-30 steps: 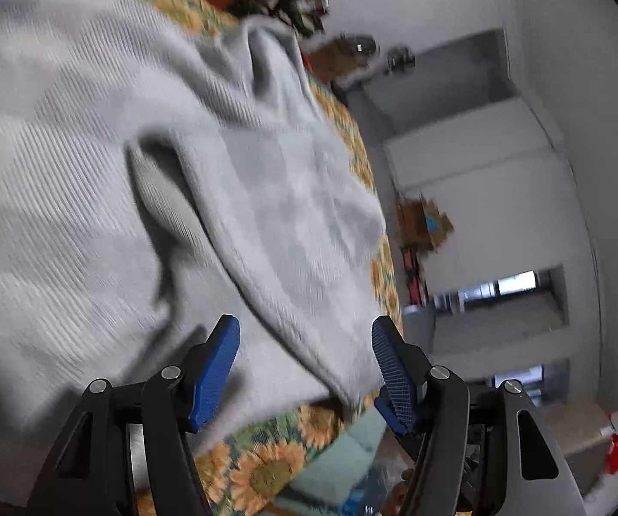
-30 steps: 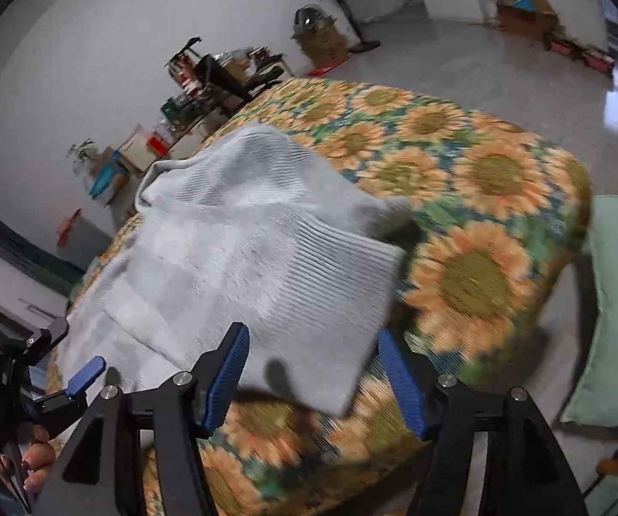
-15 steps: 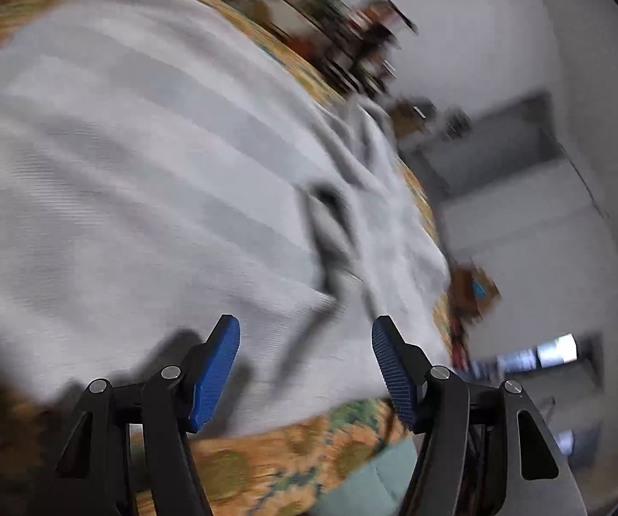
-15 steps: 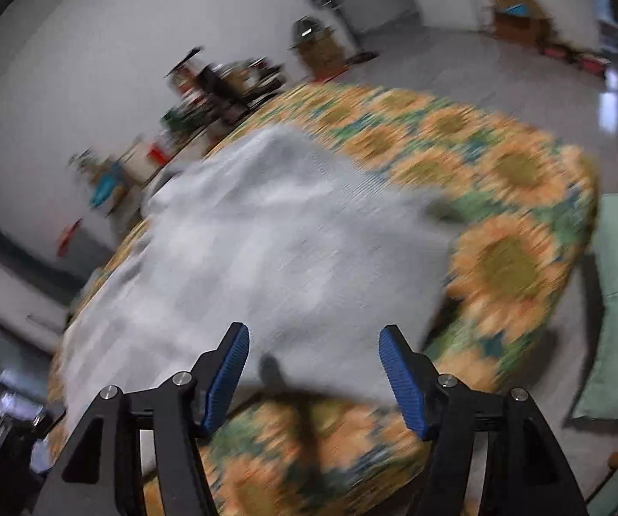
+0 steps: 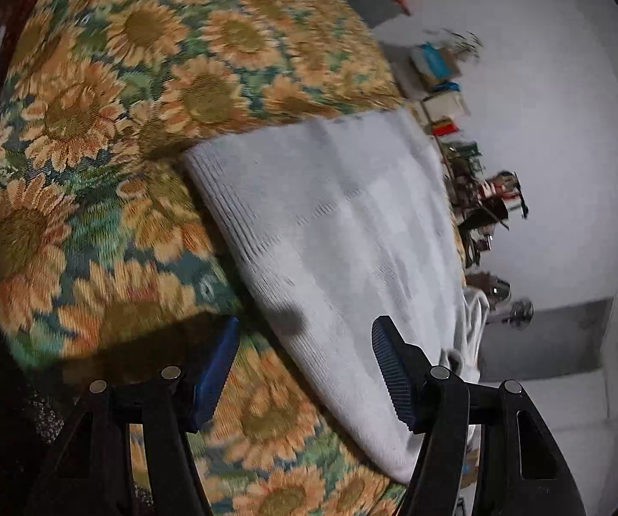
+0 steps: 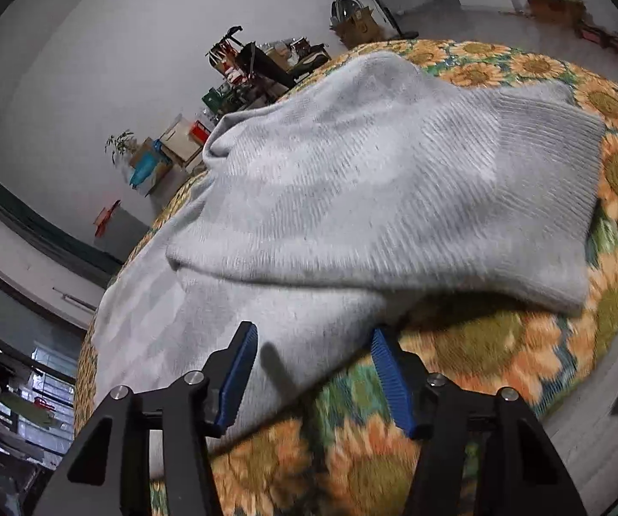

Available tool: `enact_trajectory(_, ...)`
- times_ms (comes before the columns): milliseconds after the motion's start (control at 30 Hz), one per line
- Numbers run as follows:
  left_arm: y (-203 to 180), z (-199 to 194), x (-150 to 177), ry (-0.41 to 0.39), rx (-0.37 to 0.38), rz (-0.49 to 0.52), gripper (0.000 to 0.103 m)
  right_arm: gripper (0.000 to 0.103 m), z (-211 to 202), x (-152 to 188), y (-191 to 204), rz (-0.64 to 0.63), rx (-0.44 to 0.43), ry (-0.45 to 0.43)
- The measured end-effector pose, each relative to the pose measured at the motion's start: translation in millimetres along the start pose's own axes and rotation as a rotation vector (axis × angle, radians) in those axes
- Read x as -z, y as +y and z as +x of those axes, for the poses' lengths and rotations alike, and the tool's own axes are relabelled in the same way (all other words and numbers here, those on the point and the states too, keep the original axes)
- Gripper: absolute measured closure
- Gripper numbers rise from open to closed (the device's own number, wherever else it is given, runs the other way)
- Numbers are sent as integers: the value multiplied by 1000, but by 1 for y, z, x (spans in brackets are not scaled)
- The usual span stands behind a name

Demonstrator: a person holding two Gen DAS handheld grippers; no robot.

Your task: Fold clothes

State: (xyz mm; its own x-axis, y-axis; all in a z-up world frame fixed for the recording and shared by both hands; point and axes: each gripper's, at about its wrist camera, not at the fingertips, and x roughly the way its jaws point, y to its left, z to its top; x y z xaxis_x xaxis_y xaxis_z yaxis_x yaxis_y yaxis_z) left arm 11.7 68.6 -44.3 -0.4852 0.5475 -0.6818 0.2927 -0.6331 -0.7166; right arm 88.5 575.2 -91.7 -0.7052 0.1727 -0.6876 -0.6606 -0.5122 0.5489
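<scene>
Swung my left gripper (image 5: 302, 370) round to the grey sweater's (image 6: 352, 198) ribbed hem, jaws apart, nothing pinched; cloth runs off toward 1 o'clock on the sunflower bedspread (image 5: 93, 137). My right gripper (image 6: 313, 370) is closing over the near edge at 12, cloth between the pads, not yet clamped, likely for the next fold

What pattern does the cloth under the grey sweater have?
The cloth has orange-yellow sunflowers with green leaves; this shows best in the left wrist view.
</scene>
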Motion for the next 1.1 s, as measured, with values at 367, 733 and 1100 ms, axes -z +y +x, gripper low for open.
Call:
enact_trajectory(367, -3, 25, -23, -101, 46, 13, 62, 47, 0, -6, -12, 121, -11, -75)
enact_trajectory(733, 3, 25, -22, -97, 81, 40, 85, 28, -7, -17, -23, 190, 106, -169)
enact_trajectory(1100, 10, 21, -24, -75, 110, 24, 88, 71, 16, -49, -28, 187, 184, -228)
